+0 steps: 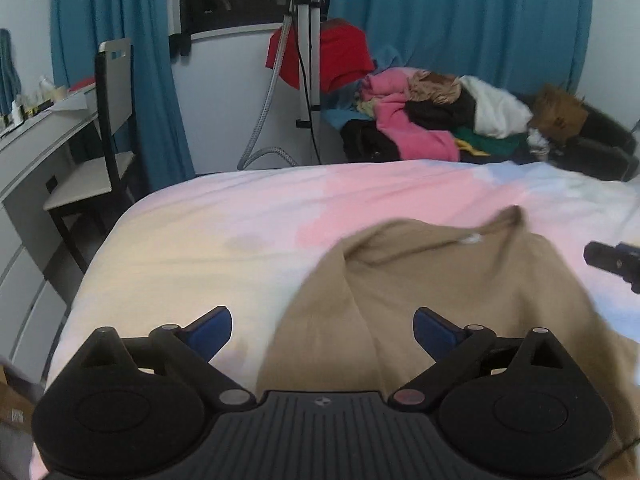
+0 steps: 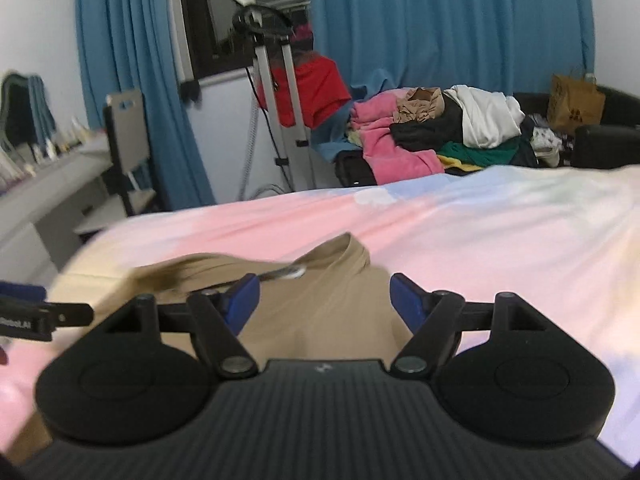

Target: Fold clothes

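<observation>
Bed (image 1: 192, 216): pastel pink, cream and blue cover; carries the tan garment.
Clothes pile (image 2: 436, 136): far side, mixed pink, black, white, green.
Tan garment (image 1: 420, 304): lies loosely on the bed's near part, collar far.
Paper bag (image 2: 576, 100): far right, contents hidden.
Left tongs (image 1: 322, 330): released, spread above the garment.
Right tongs (image 2: 324, 300): released, gripping nothing.

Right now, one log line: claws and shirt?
left claw: open, empty | right claw: open, empty | tan shirt: lying rumpled on bed, collar away from claws | fold: not started
</observation>
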{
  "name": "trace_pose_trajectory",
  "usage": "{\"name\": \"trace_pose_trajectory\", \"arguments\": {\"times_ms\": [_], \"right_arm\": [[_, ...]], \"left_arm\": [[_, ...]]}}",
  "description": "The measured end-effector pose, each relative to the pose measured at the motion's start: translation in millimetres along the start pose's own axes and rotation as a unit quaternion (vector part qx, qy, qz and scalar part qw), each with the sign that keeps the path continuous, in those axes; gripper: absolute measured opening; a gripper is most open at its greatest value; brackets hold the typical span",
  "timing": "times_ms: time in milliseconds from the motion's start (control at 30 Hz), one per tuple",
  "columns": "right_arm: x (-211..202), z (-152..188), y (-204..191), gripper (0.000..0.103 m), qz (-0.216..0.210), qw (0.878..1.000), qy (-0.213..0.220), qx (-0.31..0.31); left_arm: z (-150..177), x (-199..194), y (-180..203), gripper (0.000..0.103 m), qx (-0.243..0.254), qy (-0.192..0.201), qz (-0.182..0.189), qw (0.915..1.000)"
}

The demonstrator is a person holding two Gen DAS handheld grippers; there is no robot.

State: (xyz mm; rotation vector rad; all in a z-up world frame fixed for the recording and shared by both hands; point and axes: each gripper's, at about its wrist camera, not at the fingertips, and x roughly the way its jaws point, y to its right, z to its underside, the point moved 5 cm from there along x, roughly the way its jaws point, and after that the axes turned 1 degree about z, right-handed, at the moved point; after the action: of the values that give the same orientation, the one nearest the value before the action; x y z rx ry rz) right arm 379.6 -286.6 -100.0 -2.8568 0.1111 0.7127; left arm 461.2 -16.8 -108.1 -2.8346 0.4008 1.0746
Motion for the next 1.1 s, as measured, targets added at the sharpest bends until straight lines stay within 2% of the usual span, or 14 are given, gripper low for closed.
{"name": "trace_pose_trajectory", "arguments": {"times_ms": [133, 233, 367, 433, 500, 633, 667, 733, 800, 867, 900, 967, 1000, 1100], "right_arm": [[-83, 28, -3, 0.074, -0.019, 0.999, 0.016, 0.025], [-146, 57, -2, 0.074, -0.031, 0.998, 0.028, 0.04], [-209, 94, 5, 0.074, -0.034, 0.997, 0.045, 0.051], [-227, 104, 11, 0.074, -0.025, 0.997, 0.042, 0.064], [-241, 114, 21, 0.074, -0.031, 0.994, 0.048, 0.096], [-237, 133, 41, 0.076, -0.031, 0.987, 0.054, 0.145], [-229, 135, 44, 0.076, -0.028, 0.988, 0.052, 0.145], [-207, 139, 49, 0.076, -0.018, 0.988, 0.035, 0.149], [-193, 140, 52, 0.076, -0.023, 0.986, 0.029, 0.161], [-183, 141, 52, 0.076, -0.023, 0.986, 0.031, 0.162], [-178, 142, 51, 0.076, -0.022, 0.987, 0.03, 0.158], [-169, 144, 51, 0.076, -0.024, 0.987, 0.023, 0.154], [-163, 146, 51, 0.076, -0.026, 0.987, 0.017, 0.155], [-149, 150, 53, 0.076, -0.026, 0.987, 0.001, 0.161]], "left_arm": [[42, -75, -10, 0.098, -0.04, 0.002, 0.04, 0.9984], [79, -118, -26, 0.098, -0.092, 0.01, 0.05, 0.9944], [121, -155, -45, 0.094, -0.158, 0.034, 0.057, 0.9853], [138, -166, -52, 0.088, -0.185, 0.043, 0.062, 0.9798], [148, -168, -56, 0.086, -0.198, 0.051, 0.062, 0.977], [158, -151, -58, 0.081, -0.205, 0.051, 0.052, 0.9761], [160, -144, -57, 0.08, -0.202, 0.051, 0.049, 0.9769], [163, -129, -53, 0.07, -0.185, 0.053, 0.047, 0.9801], [166, -117, -50, 0.069, -0.177, 0.061, 0.049, 0.9811], [169, -103, -44, 0.059, -0.176, 0.065, 0.06, 0.9804], [170, -98, -41, 0.049, -0.173, 0.062, 0.063, 0.9809], [169, -91, -35, 0.026, -0.155, 0.067, 0.044, 0.9846], [167, -91, -34, 0.005, -0.148, 0.076, 0.035, 0.9855], [153, -99, -40, 0.002, -0.146, 0.1, 0.028, 0.9839]]}}
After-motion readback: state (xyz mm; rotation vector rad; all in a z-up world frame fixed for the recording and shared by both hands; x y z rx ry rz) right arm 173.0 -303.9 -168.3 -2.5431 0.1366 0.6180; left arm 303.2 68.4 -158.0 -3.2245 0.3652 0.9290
